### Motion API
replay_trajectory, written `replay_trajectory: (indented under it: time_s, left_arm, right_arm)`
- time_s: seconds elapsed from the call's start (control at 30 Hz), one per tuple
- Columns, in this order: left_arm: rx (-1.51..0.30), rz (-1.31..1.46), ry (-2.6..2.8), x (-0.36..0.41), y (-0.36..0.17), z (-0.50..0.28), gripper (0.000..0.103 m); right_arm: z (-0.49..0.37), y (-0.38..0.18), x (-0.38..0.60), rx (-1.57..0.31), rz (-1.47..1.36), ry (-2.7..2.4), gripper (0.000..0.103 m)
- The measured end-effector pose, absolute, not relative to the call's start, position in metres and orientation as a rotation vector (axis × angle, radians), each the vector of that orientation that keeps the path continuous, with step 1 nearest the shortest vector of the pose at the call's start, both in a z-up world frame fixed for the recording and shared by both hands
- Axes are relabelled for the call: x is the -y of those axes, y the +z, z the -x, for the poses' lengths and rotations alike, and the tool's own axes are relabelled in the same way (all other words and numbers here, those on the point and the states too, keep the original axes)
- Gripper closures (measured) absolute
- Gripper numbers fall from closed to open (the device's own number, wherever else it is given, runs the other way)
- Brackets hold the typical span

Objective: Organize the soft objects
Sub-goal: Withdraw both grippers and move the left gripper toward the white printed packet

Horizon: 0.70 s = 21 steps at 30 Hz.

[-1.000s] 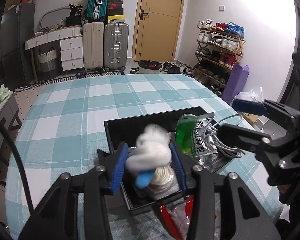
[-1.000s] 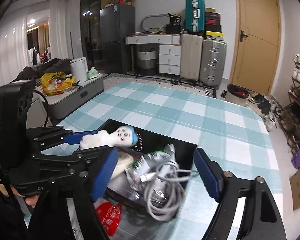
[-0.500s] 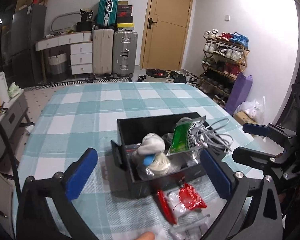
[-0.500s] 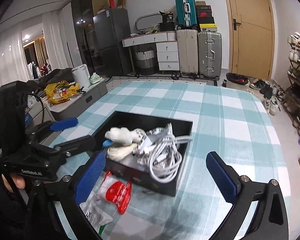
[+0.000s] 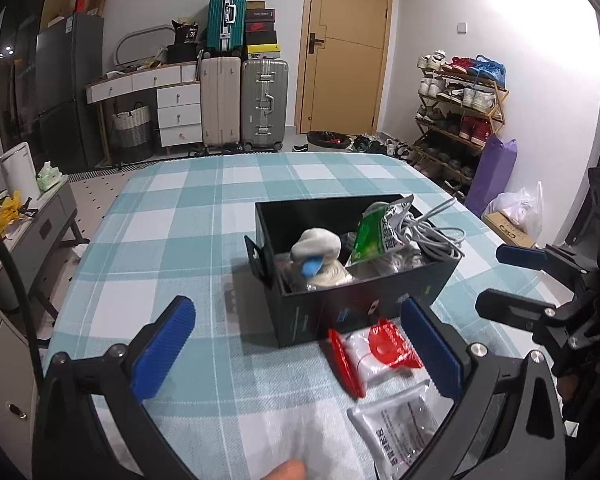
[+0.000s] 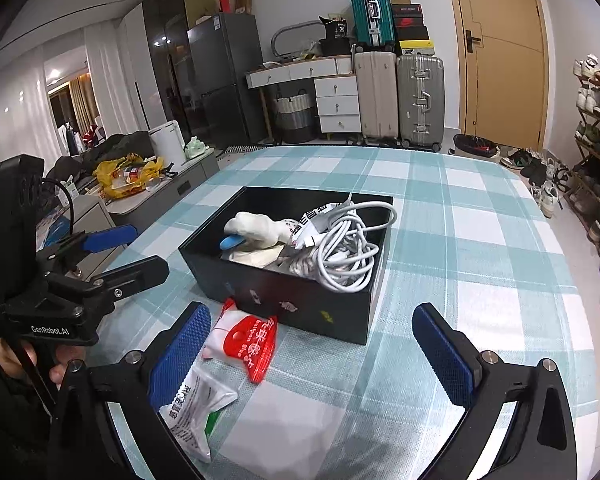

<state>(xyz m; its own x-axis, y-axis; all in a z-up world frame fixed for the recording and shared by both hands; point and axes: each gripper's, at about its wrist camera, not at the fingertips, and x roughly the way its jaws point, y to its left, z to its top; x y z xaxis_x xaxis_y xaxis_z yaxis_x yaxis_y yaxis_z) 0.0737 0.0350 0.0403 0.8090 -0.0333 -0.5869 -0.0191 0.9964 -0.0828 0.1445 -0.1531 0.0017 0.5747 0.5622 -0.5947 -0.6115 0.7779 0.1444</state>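
A black box (image 5: 364,304) (image 6: 300,300) stands on the checked tablecloth. In it lie a white soft doll with a blue part (image 5: 316,246) (image 6: 256,228), a green packet (image 5: 374,236) and a coil of white cable (image 5: 428,236) (image 6: 344,256). In front of the box lie a red-and-white packet (image 5: 374,354) (image 6: 246,342) and a clear white packet (image 5: 400,428) (image 6: 196,408). My left gripper (image 5: 300,344) is open and empty, held back from the box. My right gripper (image 6: 312,350) is open and empty, also in front of the box.
The table (image 5: 188,216) runs far beyond the box. Past it stand suitcases (image 5: 244,104), a white drawer unit (image 5: 178,114), a door (image 5: 344,52) and a shoe rack (image 5: 460,112) at right. A low grey bench (image 6: 160,192) with clutter is at the left.
My left gripper has let go of the white doll, which now lies in the box, and has opened wide. Both grippers have drawn back from the box.
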Motion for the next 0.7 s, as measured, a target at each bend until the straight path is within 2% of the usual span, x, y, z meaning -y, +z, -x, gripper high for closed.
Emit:
replay_trajectory:
  time_s: [0.7]
  left_arm:
    - [-0.777,0.079,-0.088,-0.001,-0.005,-0.05,0.0]
  right_arm:
    - [-0.147,-0.008,0.154,-0.701,0.088,0.727,0.001]
